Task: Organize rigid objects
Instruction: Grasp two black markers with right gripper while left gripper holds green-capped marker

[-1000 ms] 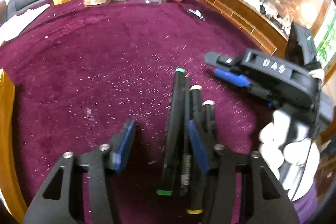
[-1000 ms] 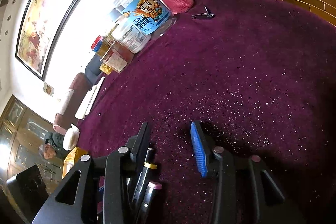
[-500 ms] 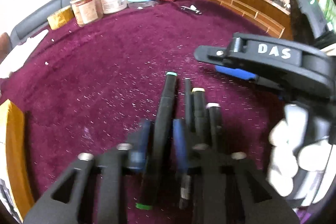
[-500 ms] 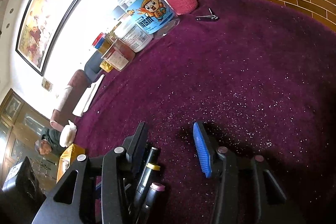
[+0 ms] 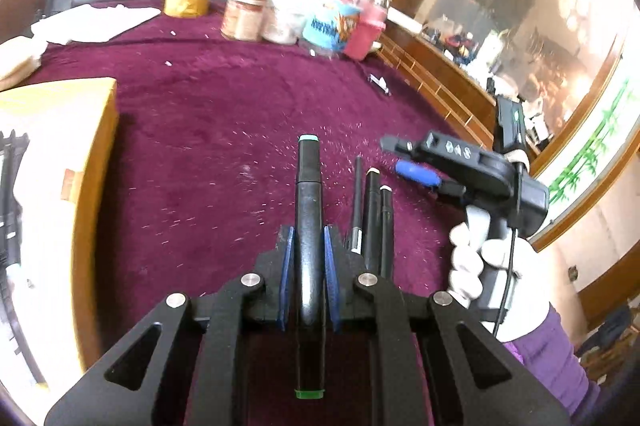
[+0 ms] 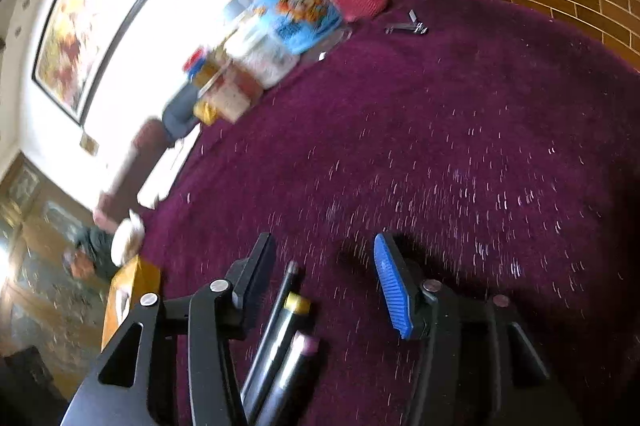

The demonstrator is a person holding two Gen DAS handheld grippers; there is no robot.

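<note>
- Left wrist view: the left gripper [image 5: 307, 278] is clamped on the green-capped marker [image 5: 308, 226], which is held lengthwise between the blue pads [image 5: 286, 278] and looks lifted off the purple cloth [image 5: 208, 154].
- Three more pens [image 5: 372, 210] lie side by side on the cloth just to the right of the held marker; a yellow box [image 5: 80, 154] sits at the left.
- Right wrist view: the right gripper [image 6: 324, 278] has its fingers apart, hovering over the same pens [image 6: 288, 322] without touching them.
- Risk, as I judge it: the marker is pinched along its round barrel, so it could roll or slide out if swung fast toward the box.
- Another risk: the right gripper is close, and the two tools could bump while the marker is carried away, or scatter the row of pens.
- Against the frame a second ago: the left fingers were then spread around the marker lying with the others; now they have closed and the view has risen, bringing the box into sight. The right gripper has barely shifted.
</note>
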